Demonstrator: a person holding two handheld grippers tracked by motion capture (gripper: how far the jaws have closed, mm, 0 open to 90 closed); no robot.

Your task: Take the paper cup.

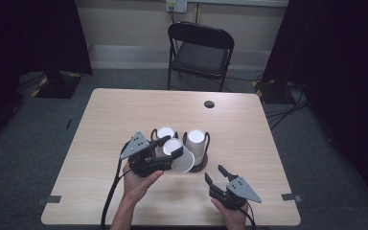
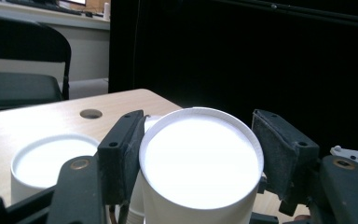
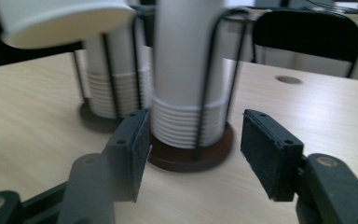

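so the left gripper (image 1: 168, 147) has its fingers (image 2: 121, 154) pinching a white paper cup (image 1: 182, 155), one pad on each side of the cup wall. the cup is up off the counter (image 1: 124, 115), tipped over so its long axis runs roughly sideways, the round white end facing the left gripper view. it hangs just in front of the two wire cup holders (image 1: 199, 165), which stand side by side mid-counter, each with a stack of white cups (image 1: 195, 143) in it.

the right gripper (image 1: 217, 178) sits low near the front edge, fingers (image 3: 271, 151) spread wide with nothing between them. in the right gripper view the near holder's dark round base and its stack are dead ahead, framed between the two pads, near but apart.

my guess: the held cup is going onto or coming off a stack, and the left hand is the one on it. the right one looks lined up to steady the near holder. folding chair (image 1: 200, 50) behind the counter, nothing else in the way.
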